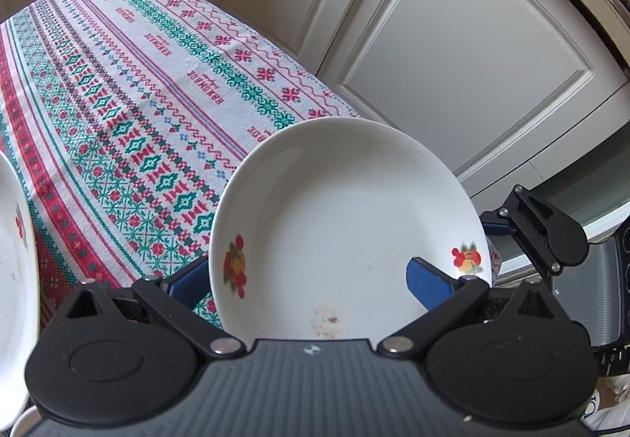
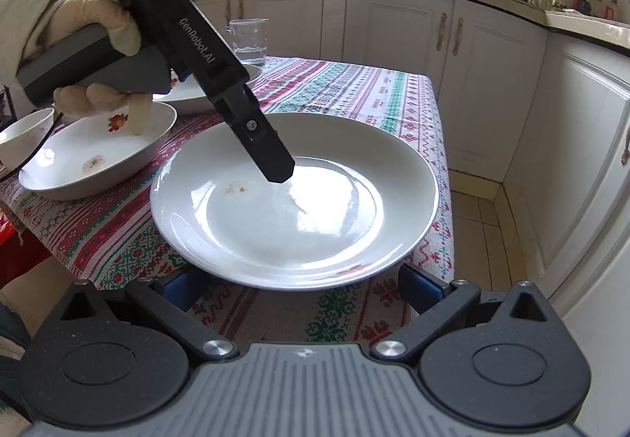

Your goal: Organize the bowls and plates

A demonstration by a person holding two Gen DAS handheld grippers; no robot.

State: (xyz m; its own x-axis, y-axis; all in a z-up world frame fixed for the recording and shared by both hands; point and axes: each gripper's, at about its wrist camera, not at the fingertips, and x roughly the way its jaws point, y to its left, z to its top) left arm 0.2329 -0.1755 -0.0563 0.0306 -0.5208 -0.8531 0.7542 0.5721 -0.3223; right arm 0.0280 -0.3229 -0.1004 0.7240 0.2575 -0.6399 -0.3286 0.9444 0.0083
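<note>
The plate [image 2: 293, 200], a wide white one with small fruit decals on its rim, sits on the patterned tablecloth [image 2: 378, 90] close to the near right corner of the table, and it lies between the two pairs of tongs. Starting at the left of the right-wrist view, a small white bowl [image 2: 25, 132] stands at the table's left edge, then a deeper fruit-printed dish [image 2: 98, 157] just beside the plate, with another plate [image 2: 204, 90] and a glass jug [image 2: 248, 39] farther back. Next comes the gloved hand [image 2: 98, 39] holding the left gripper [image 1: 311, 279], which reaches down from the left over the plate's middle; its jaws stand wide, one blue finger outside the rim on the left and the other over the plate's inner face, and they hold nothing that I can see. At the near edge the right gripper [image 2: 299, 289] is spread wide too, empty, its fingers straddling the plate's near rim. A round plate has no long axis; both hands are about equally close, so my guess is either could take the rim.
</note>
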